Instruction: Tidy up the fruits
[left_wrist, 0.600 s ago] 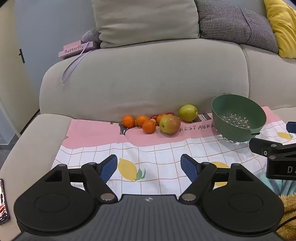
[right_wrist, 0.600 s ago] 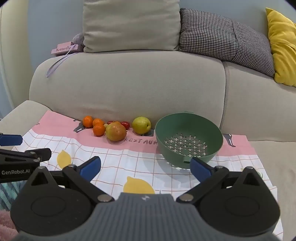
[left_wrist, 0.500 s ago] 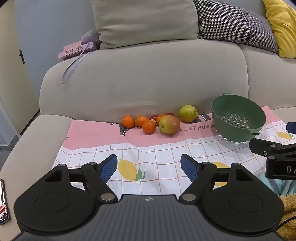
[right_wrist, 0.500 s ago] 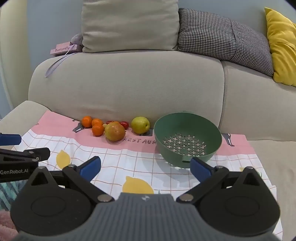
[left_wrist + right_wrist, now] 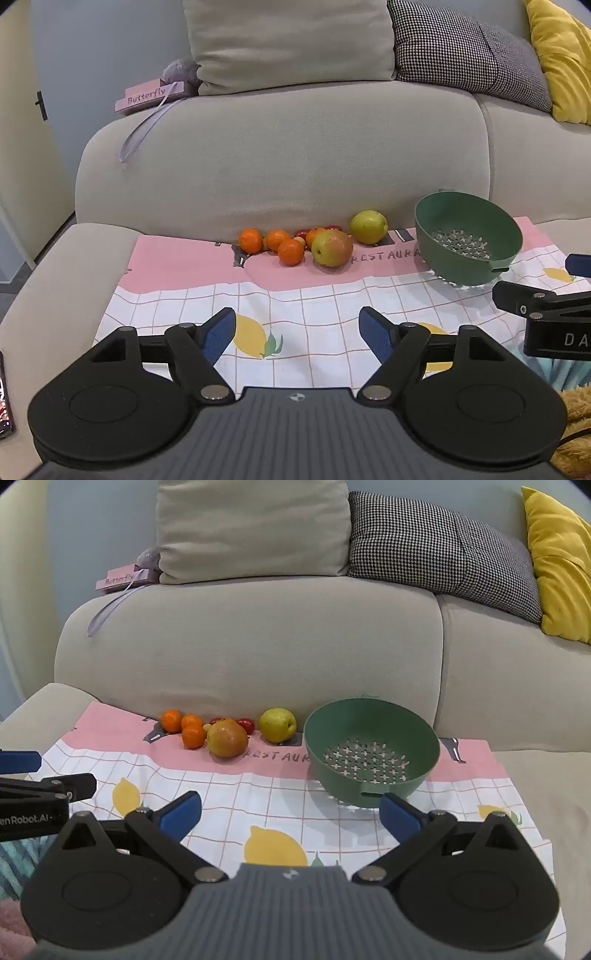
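Observation:
Fruit lies in a row against the sofa back on a pink and checked cloth (image 5: 306, 306) (image 5: 236, 794): several small oranges (image 5: 290, 252) (image 5: 193, 736), small red tomatoes (image 5: 245, 724), a red-green mango (image 5: 331, 247) (image 5: 226, 737) and a yellow-green pear (image 5: 368, 226) (image 5: 277, 724). To their right stands an empty green colander (image 5: 467, 236) (image 5: 371, 751), tilted toward me. My left gripper (image 5: 297, 334) hovers open over the cloth's near part, well short of the fruit. My right gripper (image 5: 290, 810) is open too, just before the colander. Nothing sits between either pair of fingers.
On the sofa back rest a beige cushion (image 5: 253, 530), a houndstooth cushion (image 5: 439, 546) and a yellow cushion (image 5: 561, 561). A pink "Butterfly" box (image 5: 149, 96) with a ribbon sits on the left corner. A phone edge (image 5: 4, 402) lies at the far left.
The right wrist view has crept slightly forward and right. Otherwise nothing has moved; both grippers stay open.

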Demonstrator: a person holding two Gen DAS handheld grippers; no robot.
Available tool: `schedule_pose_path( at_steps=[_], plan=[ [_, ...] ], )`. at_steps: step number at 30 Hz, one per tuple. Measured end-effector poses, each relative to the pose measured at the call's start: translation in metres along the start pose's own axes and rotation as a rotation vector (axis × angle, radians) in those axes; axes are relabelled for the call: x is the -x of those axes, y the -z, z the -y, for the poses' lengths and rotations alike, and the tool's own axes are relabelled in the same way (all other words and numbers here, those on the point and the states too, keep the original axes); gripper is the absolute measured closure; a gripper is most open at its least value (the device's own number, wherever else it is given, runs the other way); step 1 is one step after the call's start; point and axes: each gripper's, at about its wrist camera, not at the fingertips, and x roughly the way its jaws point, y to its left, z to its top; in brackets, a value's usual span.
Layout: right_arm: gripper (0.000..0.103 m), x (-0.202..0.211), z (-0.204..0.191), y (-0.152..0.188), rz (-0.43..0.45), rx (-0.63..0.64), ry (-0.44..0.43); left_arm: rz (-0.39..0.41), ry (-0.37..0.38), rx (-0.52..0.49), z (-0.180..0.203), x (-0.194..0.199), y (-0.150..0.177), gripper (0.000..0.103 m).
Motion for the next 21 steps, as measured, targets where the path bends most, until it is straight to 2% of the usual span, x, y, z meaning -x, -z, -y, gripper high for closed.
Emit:
schedule_pose_path(
  at_steps=[21],
  plan=[
    [0.004,-0.0021,-0.0016,0.0029,-0.015,-0.005,0.003,0.002,0.002,0.004,0.0032,0.0017,0.0031,0.015]
  ],
)
